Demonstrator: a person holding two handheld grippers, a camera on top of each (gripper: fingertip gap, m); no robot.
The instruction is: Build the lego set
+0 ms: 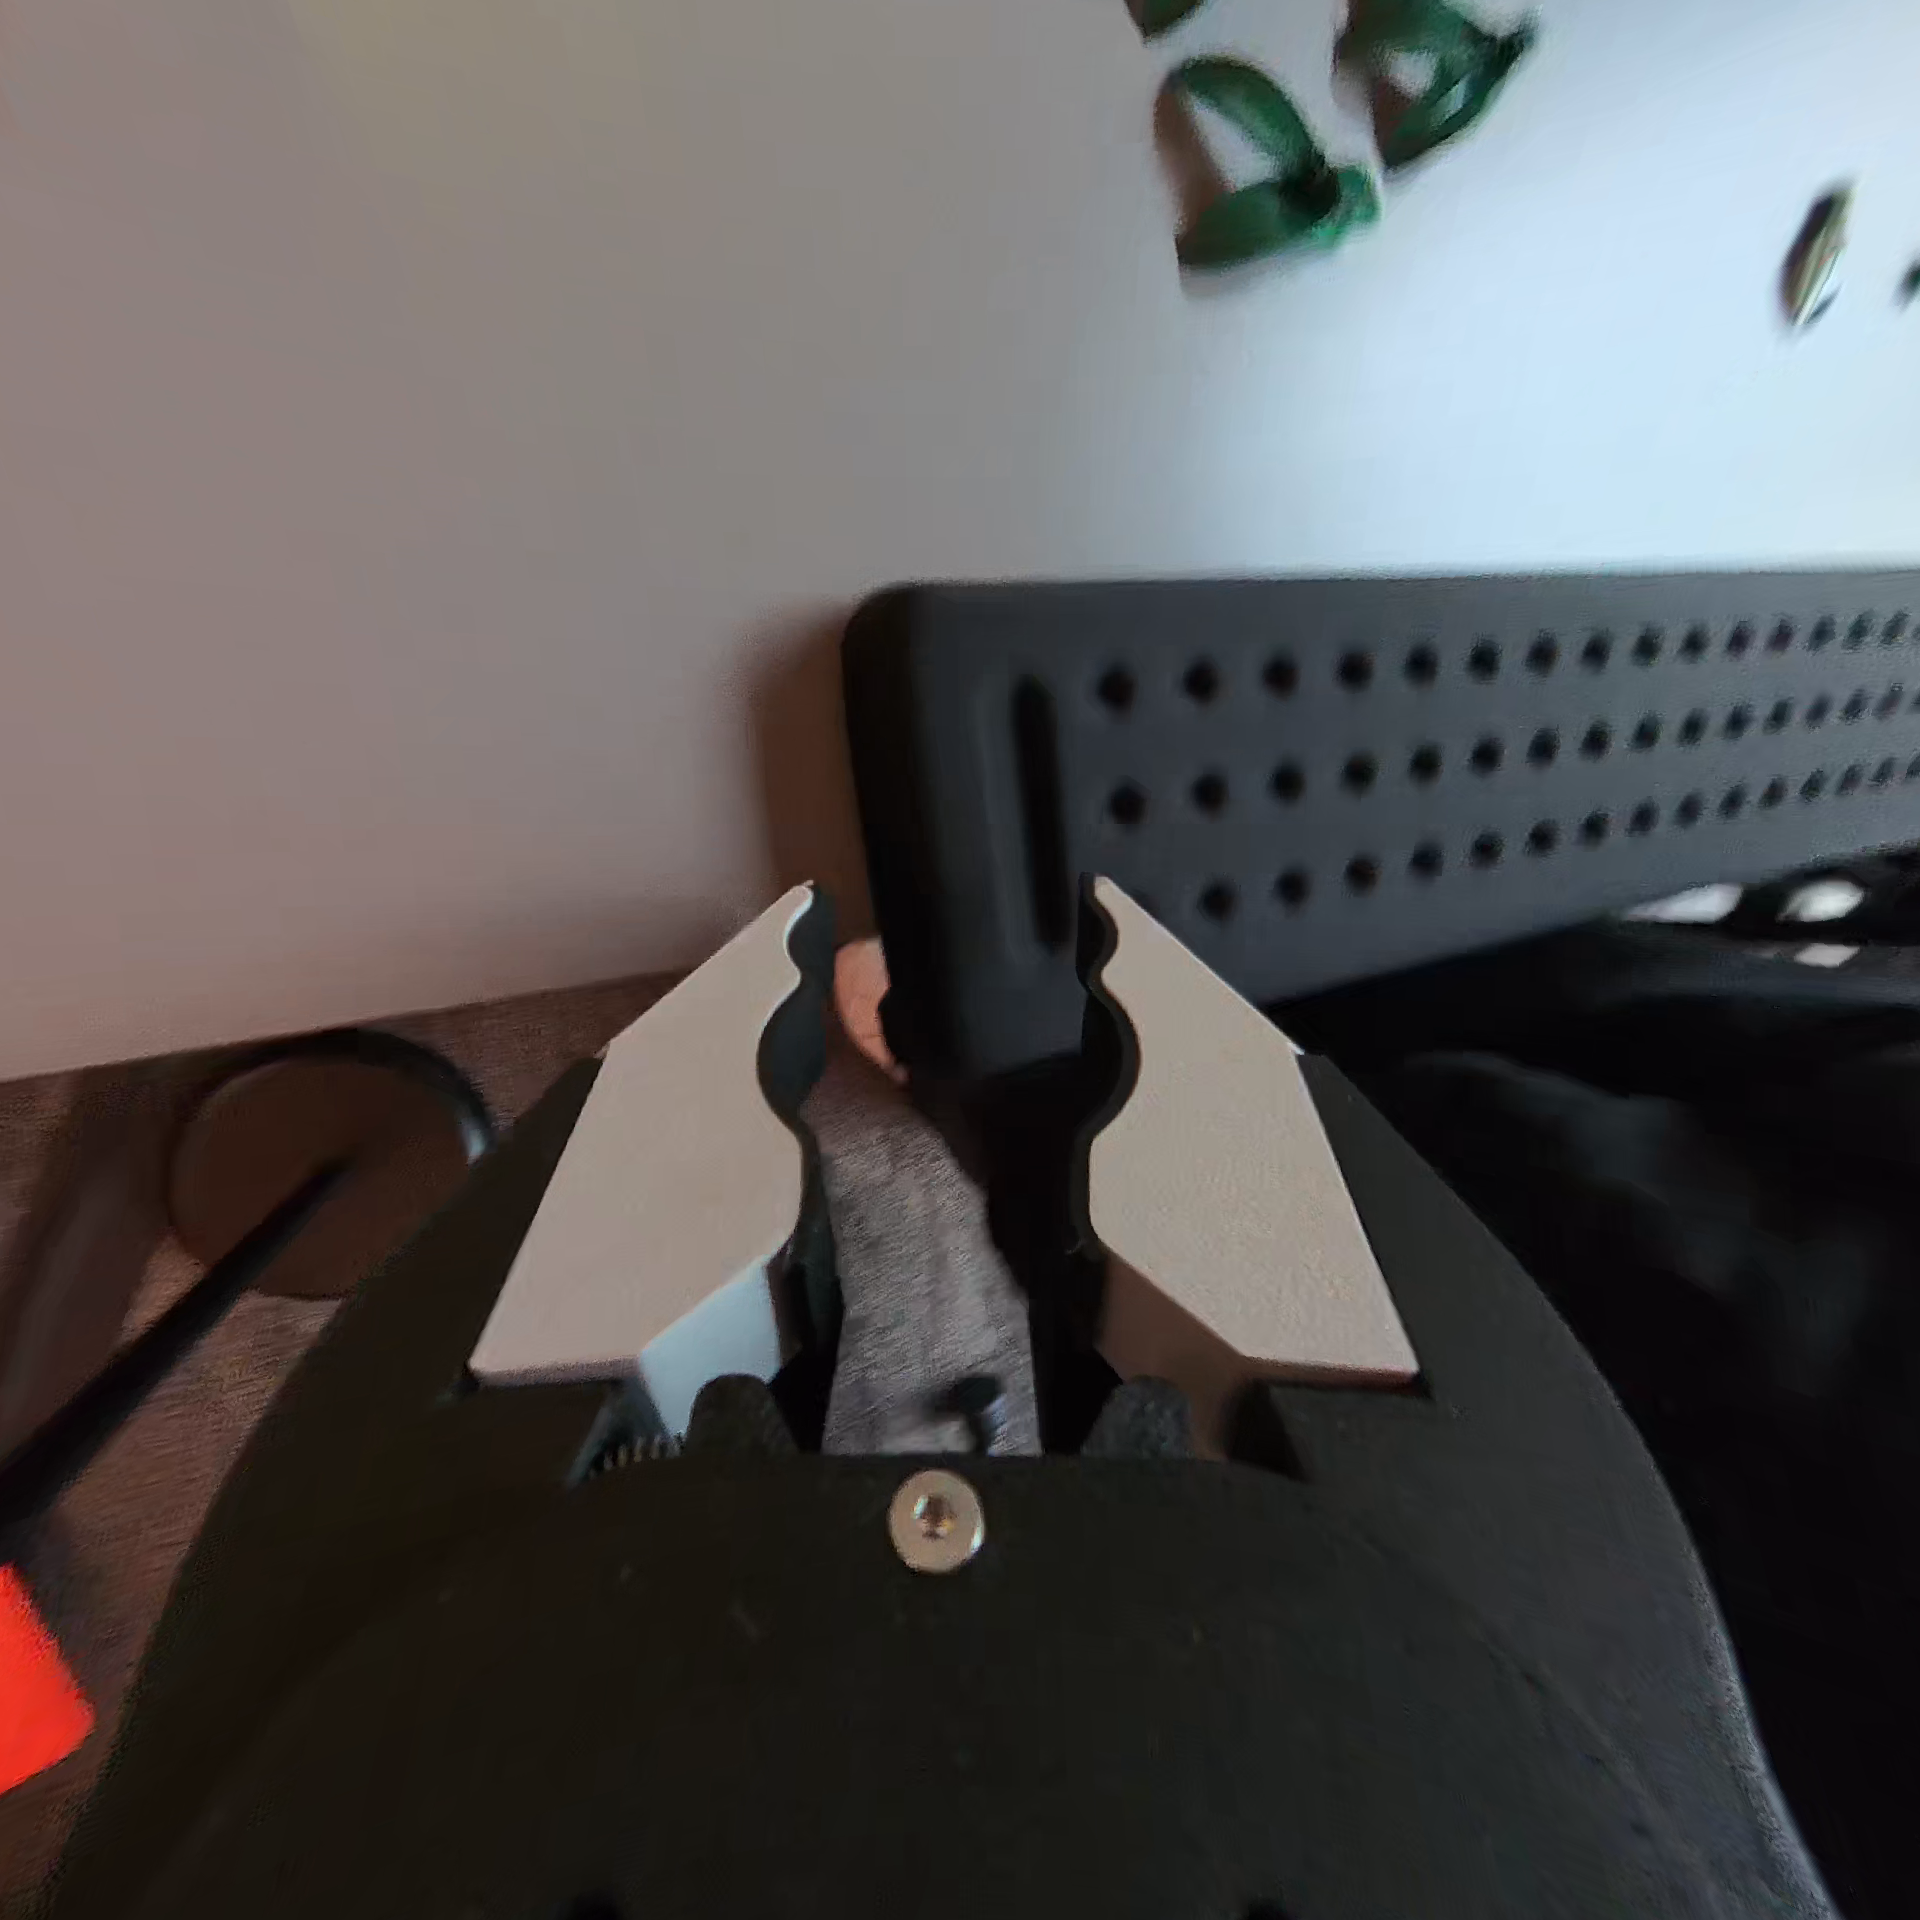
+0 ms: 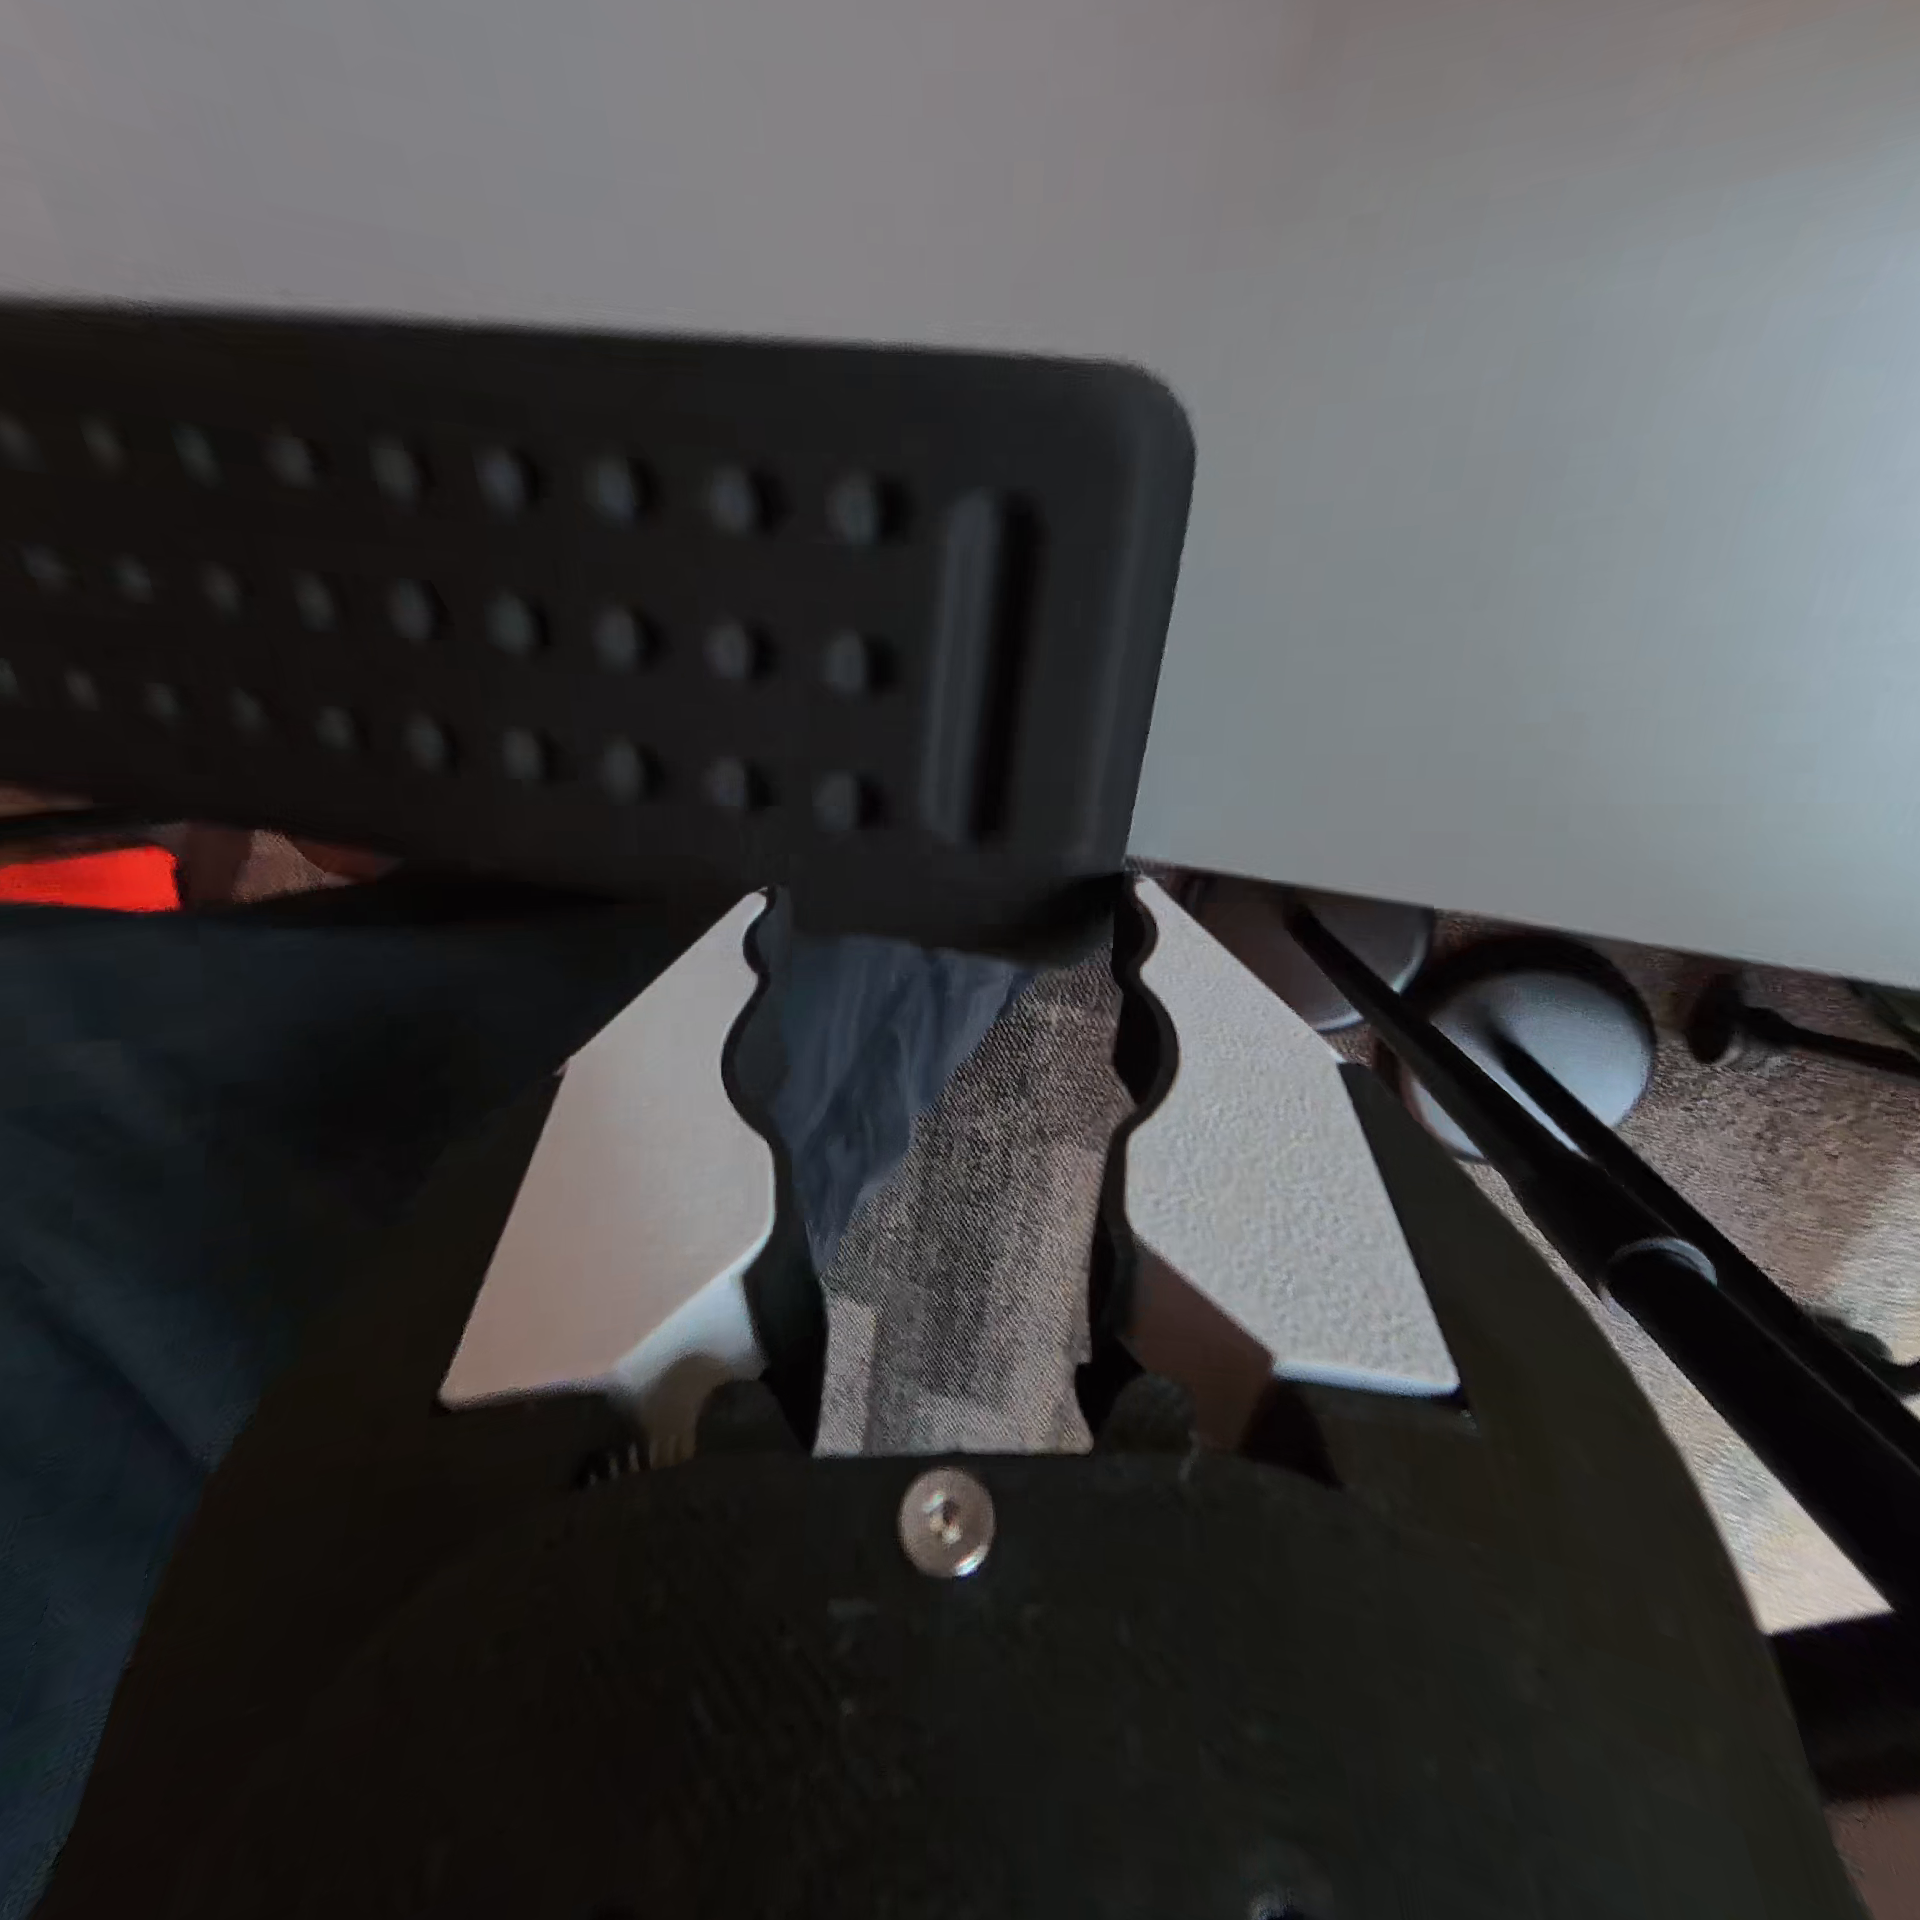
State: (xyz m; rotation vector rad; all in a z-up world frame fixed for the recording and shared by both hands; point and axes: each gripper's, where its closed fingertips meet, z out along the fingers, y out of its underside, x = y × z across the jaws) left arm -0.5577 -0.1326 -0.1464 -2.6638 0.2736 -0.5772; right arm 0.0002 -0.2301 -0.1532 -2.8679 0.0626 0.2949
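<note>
No lego bricks show in either view. A black perforated panel (image 1: 1455, 769) stands upright against a white wall. My left gripper (image 1: 951, 899) is open, its grey fingers (image 1: 675, 1143) on either side of the panel's lower left corner, with nothing clearly gripped. In the right wrist view the same panel (image 2: 520, 623) fills the left. My right gripper (image 2: 945, 899) is open, its tips right under the panel's lower right corner; contact is unclear. A crumpled bluish plastic piece (image 2: 883, 1049) lies between its fingers. Both views are blurred.
Black cloth (image 1: 1662, 1247) lies below the panel; it looks dark blue in the right view (image 2: 208, 1195). A round black base with a rod (image 1: 312, 1174) stands on the left. An orange-red object (image 1: 26, 1683) shows in both views (image 2: 94, 878). White discs (image 2: 1538, 1039), a black rod (image 2: 1558, 1205), green wall leaves (image 1: 1268, 166).
</note>
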